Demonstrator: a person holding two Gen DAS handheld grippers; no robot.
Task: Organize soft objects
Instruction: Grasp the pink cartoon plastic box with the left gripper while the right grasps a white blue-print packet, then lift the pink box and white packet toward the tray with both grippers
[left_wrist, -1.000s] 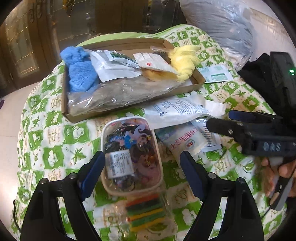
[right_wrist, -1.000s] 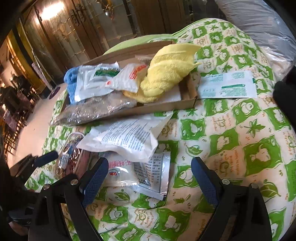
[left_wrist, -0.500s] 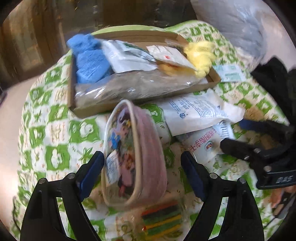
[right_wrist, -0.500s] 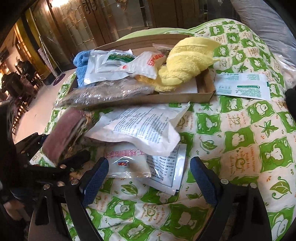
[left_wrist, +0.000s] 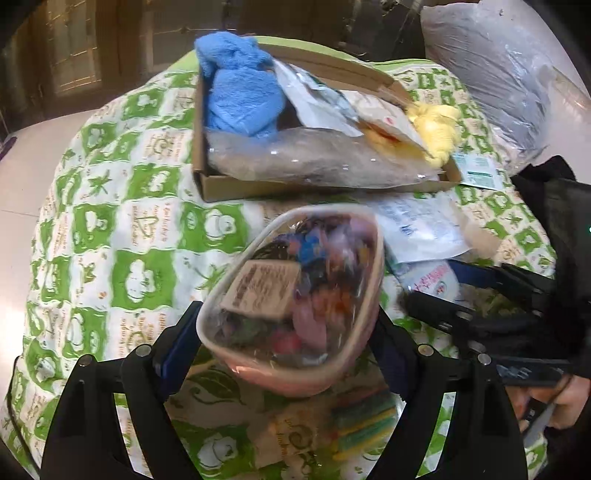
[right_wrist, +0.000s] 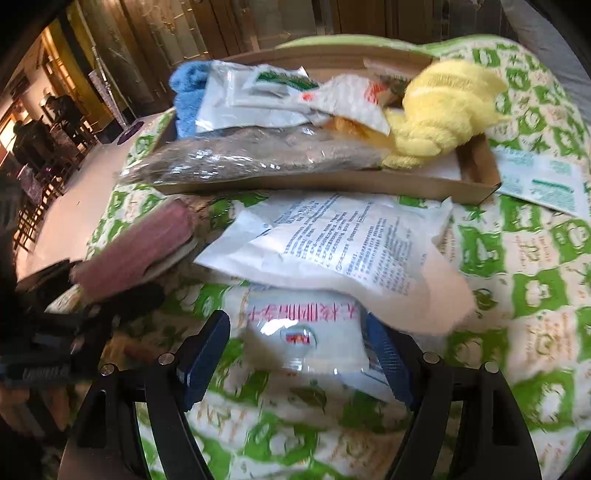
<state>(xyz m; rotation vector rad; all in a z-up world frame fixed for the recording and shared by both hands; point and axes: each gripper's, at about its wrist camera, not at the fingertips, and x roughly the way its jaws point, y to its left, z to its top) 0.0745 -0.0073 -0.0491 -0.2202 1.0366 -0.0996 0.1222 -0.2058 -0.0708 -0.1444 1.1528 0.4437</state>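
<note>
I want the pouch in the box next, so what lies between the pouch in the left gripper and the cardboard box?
Only bare quilt shows between the pouch, clamped in the left gripper, and the cardboard box. The box itself is crowded: a clear plastic bag lies along its near wall, with a blue towel behind it.

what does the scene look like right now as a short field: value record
surface: green and white patterned quilt
left tongs: shut on clear pouch of hair accessories, lifted and tilted
right tongs: open, straddling small white packet with red print
cardboard tray: holds blue towel, yellow towel, plastic-wrapped packets
between tray and tongs: large white printed bag
under pouch: striped colourful pack
</note>
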